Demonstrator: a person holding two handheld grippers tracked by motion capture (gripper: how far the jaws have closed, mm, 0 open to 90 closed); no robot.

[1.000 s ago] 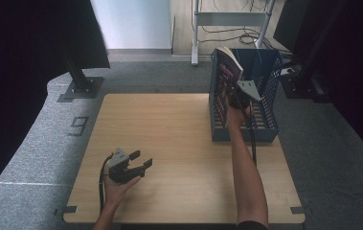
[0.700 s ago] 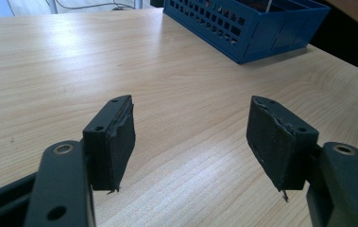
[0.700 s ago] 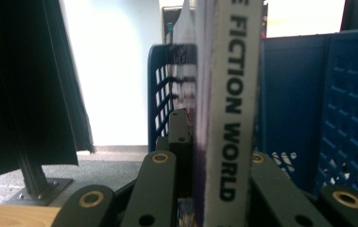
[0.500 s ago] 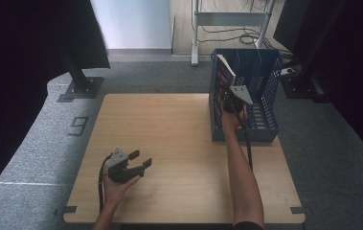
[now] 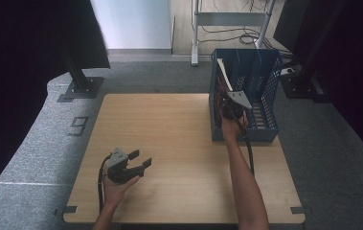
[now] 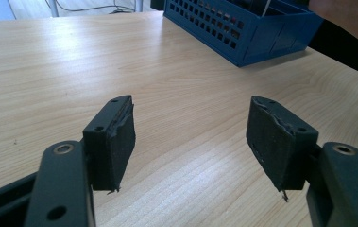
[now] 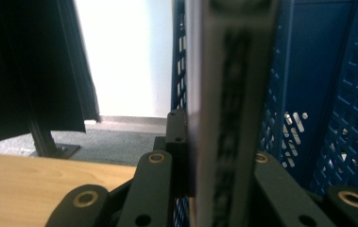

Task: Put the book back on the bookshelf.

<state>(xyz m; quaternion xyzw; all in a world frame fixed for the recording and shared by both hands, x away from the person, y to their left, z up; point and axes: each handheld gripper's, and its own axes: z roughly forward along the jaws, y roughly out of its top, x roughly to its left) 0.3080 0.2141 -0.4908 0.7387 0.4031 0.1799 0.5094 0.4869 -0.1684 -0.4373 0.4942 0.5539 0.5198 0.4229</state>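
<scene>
— What sort of place was it?

— A lab or recording studio. A bare wooden table [image 5: 169, 139] stood on grey carpet [image 5: 40, 143] with a large "9" [image 5: 77, 126] marked at centre left.

— What else showed it?

— Black curtains [image 5: 21, 52] hung down the left and right edges, a metal stand base [image 5: 81, 88] sat upper left, and loose cables [image 5: 236, 36] trailed along the top.
</scene>
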